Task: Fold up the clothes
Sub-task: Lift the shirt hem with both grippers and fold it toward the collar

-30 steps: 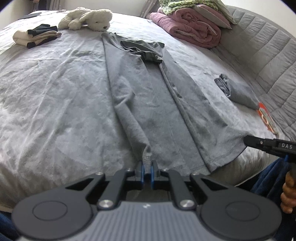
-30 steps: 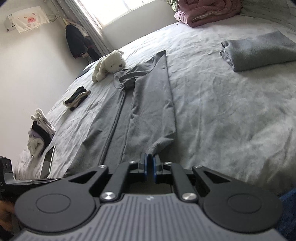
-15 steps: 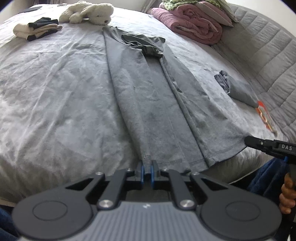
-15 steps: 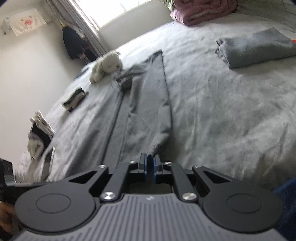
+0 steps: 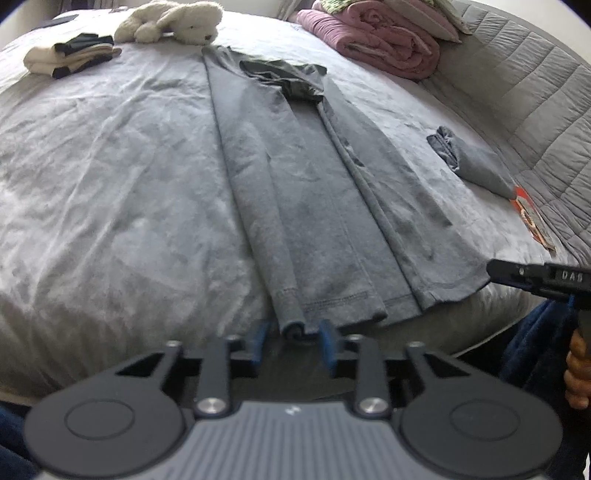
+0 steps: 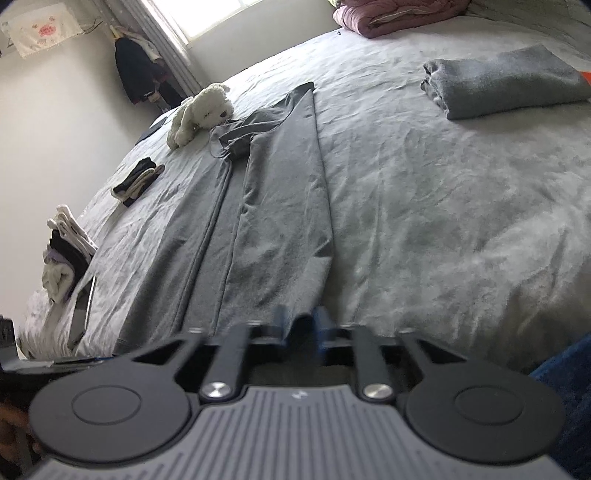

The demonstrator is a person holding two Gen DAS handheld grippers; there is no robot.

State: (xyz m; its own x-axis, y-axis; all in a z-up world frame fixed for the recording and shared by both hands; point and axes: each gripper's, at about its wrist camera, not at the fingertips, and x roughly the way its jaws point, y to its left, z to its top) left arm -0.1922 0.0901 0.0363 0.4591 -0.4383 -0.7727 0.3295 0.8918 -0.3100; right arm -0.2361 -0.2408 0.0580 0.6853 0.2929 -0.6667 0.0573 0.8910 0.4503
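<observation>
Grey garment (image 5: 314,206) flat on bed (image 5: 110,177), left gripper (image 5: 295,338) and right gripper (image 6: 301,326) – both opening – hem between unpressed pads

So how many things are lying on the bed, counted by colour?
Grey: 2, long shirt, folded cloth
White: 1, plush toy
Pink: 1, rolled blanket
Cream and black: 1, folded pile
Total: 5

Pink blanket (image 6: 391,18) cut off by the top edge, orange card (image 5: 532,218) print too blurred to read, hand (image 5: 578,373) cropped at the right edge, 2 gripper fingertips (image 6: 280,321) motion-blurred, wall cloth (image 6: 44,31) print unreadable
</observation>
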